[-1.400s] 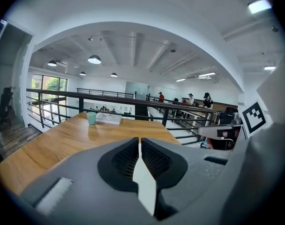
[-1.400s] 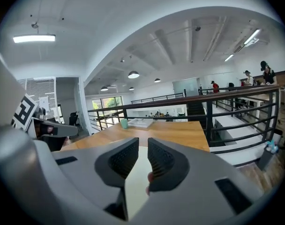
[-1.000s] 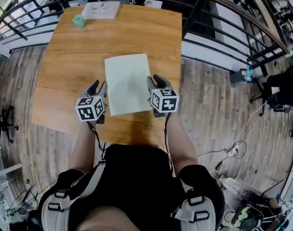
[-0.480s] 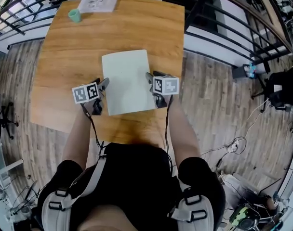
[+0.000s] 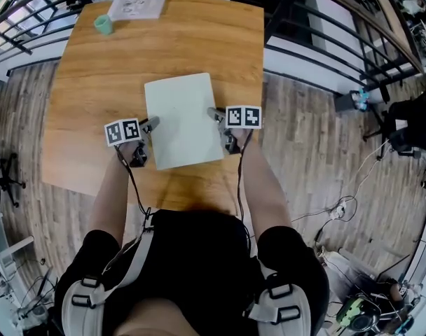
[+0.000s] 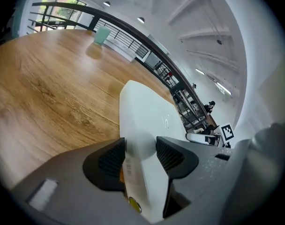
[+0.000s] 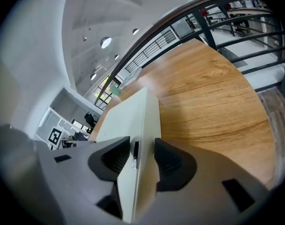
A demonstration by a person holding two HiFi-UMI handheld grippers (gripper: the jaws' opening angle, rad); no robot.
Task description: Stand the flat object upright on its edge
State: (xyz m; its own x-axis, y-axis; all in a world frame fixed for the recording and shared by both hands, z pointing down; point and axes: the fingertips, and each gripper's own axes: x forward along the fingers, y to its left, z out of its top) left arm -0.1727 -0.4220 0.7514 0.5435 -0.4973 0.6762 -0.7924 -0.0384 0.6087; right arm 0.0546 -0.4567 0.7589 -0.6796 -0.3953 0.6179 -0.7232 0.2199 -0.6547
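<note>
1. Lying on the near half of the wooden table (image 5: 199,40), the flat white slab (image 5: 183,121) carries a faint mark (image 6: 165,121) on its top face and a strip label (image 6: 129,168) on one edge; neither can be read.
2. A dark slot (image 7: 135,153) sits in the opposite edge.
3. The left gripper (image 5: 148,126) straddles the slab's edge toward the table's left side, jaws spread and not clamped.
4. The right gripper (image 5: 216,116) straddles the edge toward the table's right side, jaws opening.
5. A green cup (image 5: 103,24) and a printed sheet (image 5: 137,5), its print too small to read, sit at the table's far edge.
6. Plank flooring (image 5: 304,138) and a dark railing (image 5: 325,5) surround the table.
</note>
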